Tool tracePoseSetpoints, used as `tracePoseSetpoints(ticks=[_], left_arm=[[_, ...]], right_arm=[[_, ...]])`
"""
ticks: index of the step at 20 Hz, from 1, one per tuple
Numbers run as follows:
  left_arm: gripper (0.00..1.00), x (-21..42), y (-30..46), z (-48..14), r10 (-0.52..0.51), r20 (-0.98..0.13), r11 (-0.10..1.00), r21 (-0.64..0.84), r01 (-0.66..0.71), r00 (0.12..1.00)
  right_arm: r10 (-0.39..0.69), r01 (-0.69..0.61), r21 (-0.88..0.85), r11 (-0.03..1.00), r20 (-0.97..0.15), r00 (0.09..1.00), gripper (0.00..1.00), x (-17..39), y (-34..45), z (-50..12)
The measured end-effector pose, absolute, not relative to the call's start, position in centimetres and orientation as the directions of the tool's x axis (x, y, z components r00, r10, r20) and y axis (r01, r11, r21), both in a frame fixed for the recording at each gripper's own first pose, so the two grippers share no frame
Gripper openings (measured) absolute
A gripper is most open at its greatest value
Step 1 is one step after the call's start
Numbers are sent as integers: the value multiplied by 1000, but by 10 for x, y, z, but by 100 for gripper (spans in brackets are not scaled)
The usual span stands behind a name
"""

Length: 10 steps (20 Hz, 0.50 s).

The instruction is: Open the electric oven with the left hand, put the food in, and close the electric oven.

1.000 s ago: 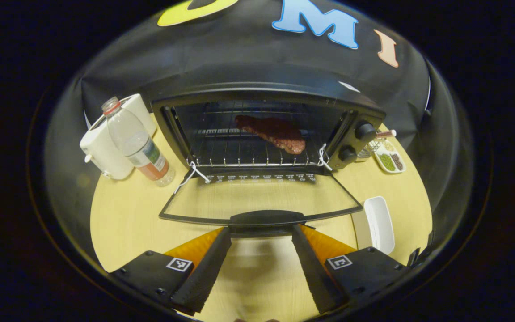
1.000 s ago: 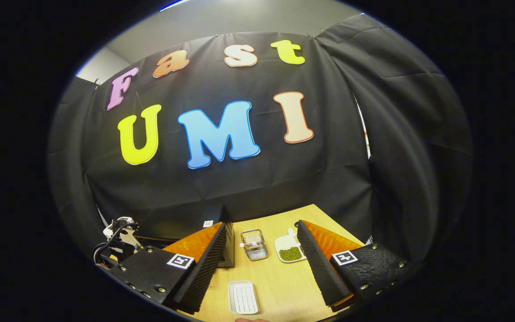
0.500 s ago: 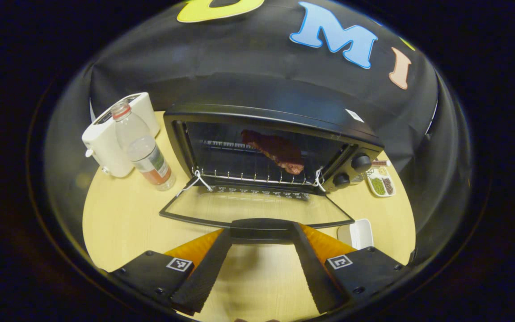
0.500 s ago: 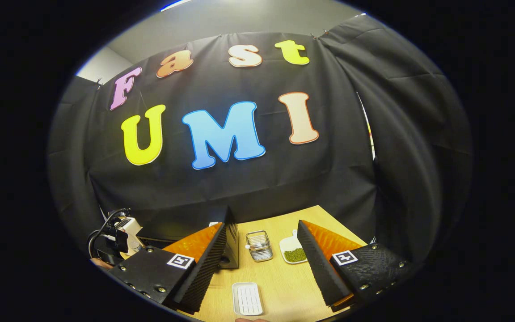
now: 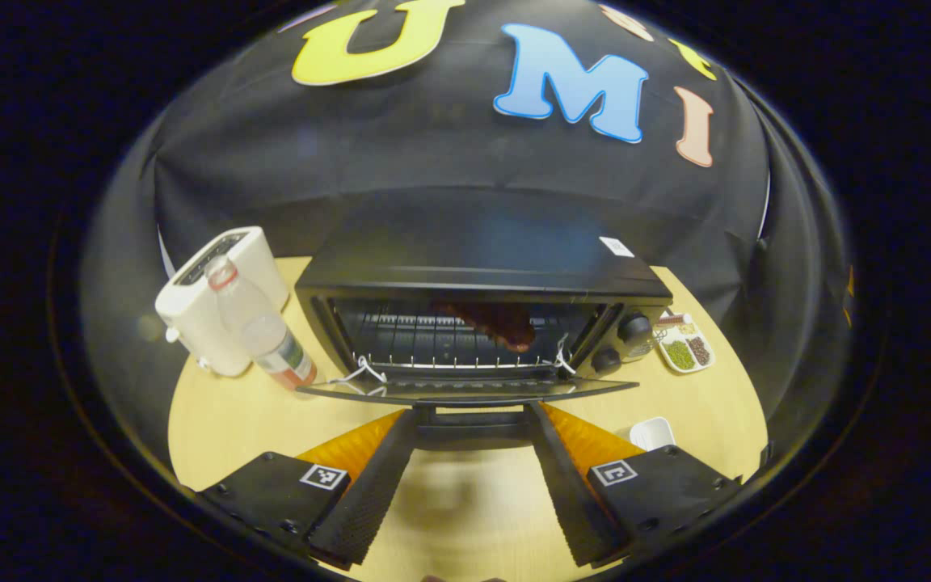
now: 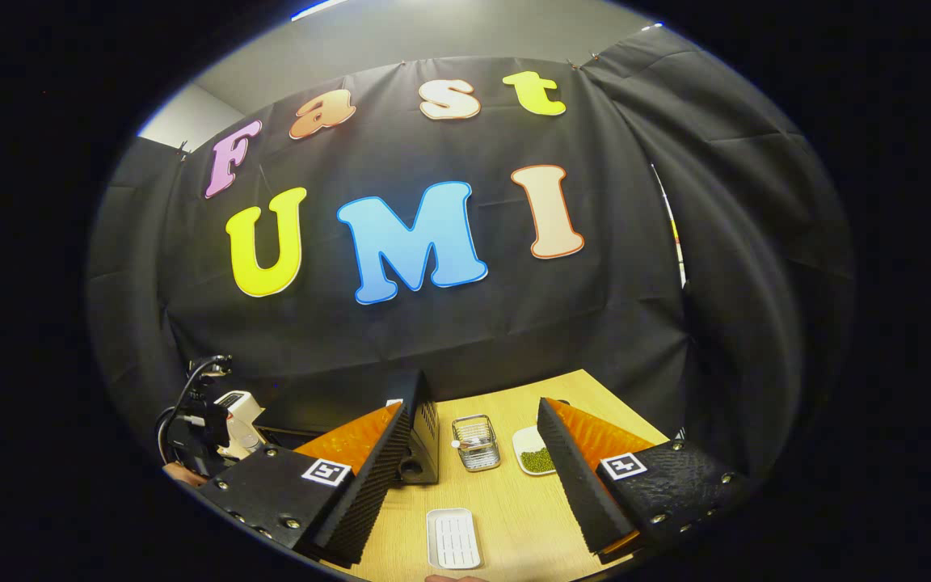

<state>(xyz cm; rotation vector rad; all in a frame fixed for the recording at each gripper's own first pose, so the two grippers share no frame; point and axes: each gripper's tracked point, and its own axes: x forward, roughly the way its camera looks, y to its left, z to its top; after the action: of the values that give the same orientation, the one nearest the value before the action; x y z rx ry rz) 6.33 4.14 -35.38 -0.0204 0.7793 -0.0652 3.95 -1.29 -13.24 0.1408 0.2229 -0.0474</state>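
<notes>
The left tongs (image 5: 472, 432) were spread apart, one finger on each side of the door handle (image 5: 472, 420) of the electric oven (image 5: 482, 311); whether either pad (image 5: 377, 473) pressed on the handle could not be told. The door (image 5: 465, 390) was partly raised, seen almost edge-on below the opening. Inside, the food (image 5: 494, 322), a dark red slab of meat, lay on the wire rack (image 5: 433, 343) toward the right of the cavity. Two control knobs (image 5: 623, 339) sat on the oven's right front panel.

On the worktop (image 5: 223, 412), a white toaster (image 5: 219, 299) stood left of the oven with a clear bottle (image 5: 259, 331) just in front of it. A divided dish (image 5: 684, 347) of seeds lay right of the oven, and a white tray (image 5: 651, 432) lay nearer the camera.

The right tongs (image 6: 473, 469) were held apart with nothing between the fingers, above the worktop (image 6: 514, 501). Beyond them were the oven's right side (image 6: 425, 432), a small wire basket (image 6: 478, 442), a dish (image 6: 537, 453) of green seeds and the white tray (image 6: 453, 537).
</notes>
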Motion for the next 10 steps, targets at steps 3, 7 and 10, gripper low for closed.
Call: tracePoseSetpoints(ticks=[3,7,10], left_arm=[[92,82,41,-345,-60,-657,997,-3,77,752],[91,100,39,-328,-61,-592,998,-55,35,804],[97,103,50,-290,-25,-500,998,-62,-7,866]], right_arm=[[-38,68,130,989,-216,976,96,37,-17,-130],[-65,93,127,988,-214,975,96,33,-29,-129],[-83,104,98,990,-192,978,97,33,-40,-122]])
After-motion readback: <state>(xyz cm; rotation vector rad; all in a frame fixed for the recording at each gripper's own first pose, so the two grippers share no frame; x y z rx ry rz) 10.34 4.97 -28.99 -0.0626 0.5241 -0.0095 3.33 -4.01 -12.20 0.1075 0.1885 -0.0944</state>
